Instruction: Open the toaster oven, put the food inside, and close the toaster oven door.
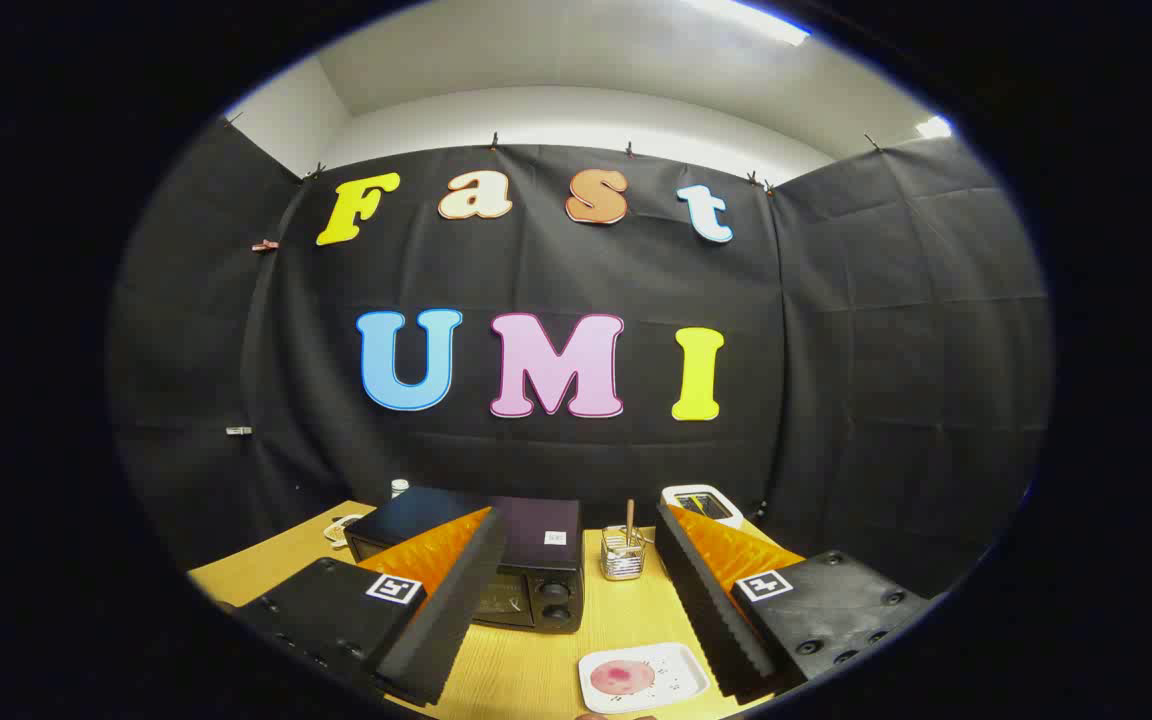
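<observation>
Here, the gripper (pixel 576 590) hangs above a wooden table (pixel 526 675) with its fingers (pixel 441 610) spread wide and nothing between them, each black finger body carrying a small square black-and-white marker. Beyond the left finger and partly hidden by it stands the black toaster oven (pixel 526 560), door shut, two knobs on its front and a small white label on top, too small to read; right of it sits a wire holder (pixel 623 553) with a stick in it, and nearer, between the fingertips, lies a white plate (pixel 681 672) with a pink round slice of food (pixel 621 677), while a white appliance (pixel 704 503) stands behind the right finger
</observation>
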A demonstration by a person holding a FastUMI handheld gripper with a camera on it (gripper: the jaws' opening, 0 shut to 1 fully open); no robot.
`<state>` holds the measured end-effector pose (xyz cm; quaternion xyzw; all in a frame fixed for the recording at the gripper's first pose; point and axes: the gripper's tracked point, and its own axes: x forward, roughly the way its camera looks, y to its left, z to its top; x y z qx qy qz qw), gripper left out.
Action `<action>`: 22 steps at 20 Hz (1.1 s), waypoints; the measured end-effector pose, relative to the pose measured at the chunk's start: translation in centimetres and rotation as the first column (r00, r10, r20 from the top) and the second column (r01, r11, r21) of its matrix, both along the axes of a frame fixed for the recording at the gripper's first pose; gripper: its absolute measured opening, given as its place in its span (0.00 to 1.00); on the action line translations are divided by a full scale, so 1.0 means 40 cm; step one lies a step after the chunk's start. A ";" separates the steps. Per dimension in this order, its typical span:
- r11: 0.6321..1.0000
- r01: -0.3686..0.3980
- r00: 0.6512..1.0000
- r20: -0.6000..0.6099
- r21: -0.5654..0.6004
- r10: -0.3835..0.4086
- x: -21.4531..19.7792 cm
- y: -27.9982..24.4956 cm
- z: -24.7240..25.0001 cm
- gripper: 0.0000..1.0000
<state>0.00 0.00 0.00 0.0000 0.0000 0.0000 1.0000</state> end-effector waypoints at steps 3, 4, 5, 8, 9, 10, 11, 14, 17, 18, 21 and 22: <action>1.000 -0.012 1.000 0.002 -0.004 0.012 -0.001 0.008 0.003 0.98; 1.000 -0.019 1.000 0.001 -0.006 0.019 -0.001 0.013 0.004 0.98; 1.000 -0.026 1.000 -0.001 -0.005 0.026 0.000 0.020 -0.001 0.98; 0.999 -0.037 0.999 -0.001 -0.001 0.037 0.000 0.024 0.000 0.98; 0.999 -0.038 0.999 0.003 -0.001 0.038 0.002 0.024 0.001 0.98; 0.999 -0.039 0.999 0.003 0.000 0.039 0.001 0.024 0.002 0.98; 0.999 -0.041 0.999 0.005 0.002 0.041 0.001 0.024 0.004 0.98; 0.999 -0.040 0.999 0.009 0.003 0.040 0.006 0.018 0.008 0.98; 0.999 -0.038 0.999 0.005 0.005 0.038 0.011 0.007 0.003 0.98; 0.999 -0.038 0.999 0.002 0.005 0.038 0.014 0.006 0.001 0.98; 0.999 -0.040 0.999 -0.006 0.002 0.040 0.026 0.011 -0.010 0.98; 0.999 -0.044 0.999 -0.007 0.004 0.044 0.029 0.017 -0.011 0.98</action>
